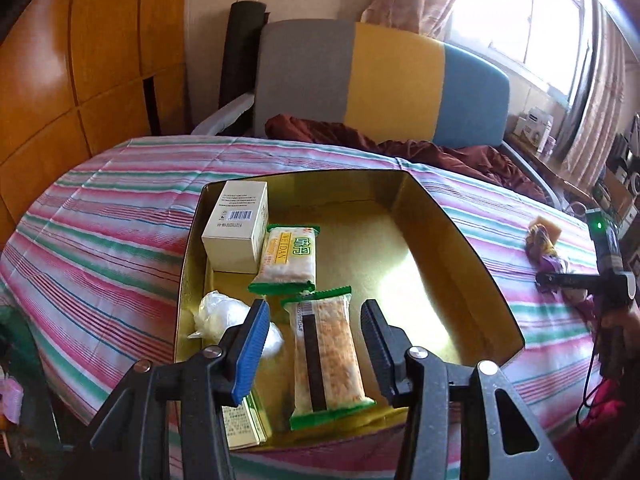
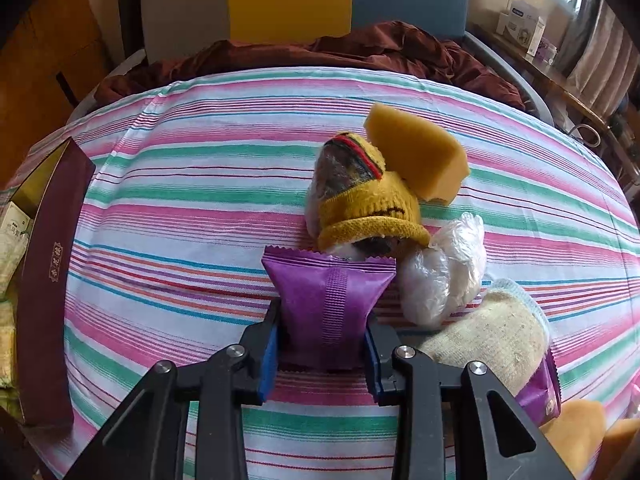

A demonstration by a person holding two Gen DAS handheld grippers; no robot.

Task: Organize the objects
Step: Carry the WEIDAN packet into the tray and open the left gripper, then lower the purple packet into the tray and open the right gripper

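Over striped bedding, right gripper (image 2: 324, 344) pinches purple packet (image 2: 328, 300); left gripper (image 1: 316, 336), apparently empty, gapes.

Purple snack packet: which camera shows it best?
Right wrist view: the purple snack packet fills the centre, clamped in the right gripper. In the left wrist view it is only a small purple shape at the right edge.

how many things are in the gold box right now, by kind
Inside the gold-lined cardboard box, seen from the left wrist camera:
Green-edged snack packets: 2 ()
White rectangular carton with a barcode: 1
Crumpled clear plastic bags: 1
Pale yellow printed carton, partly hidden behind the left gripper: 1
Total: 5
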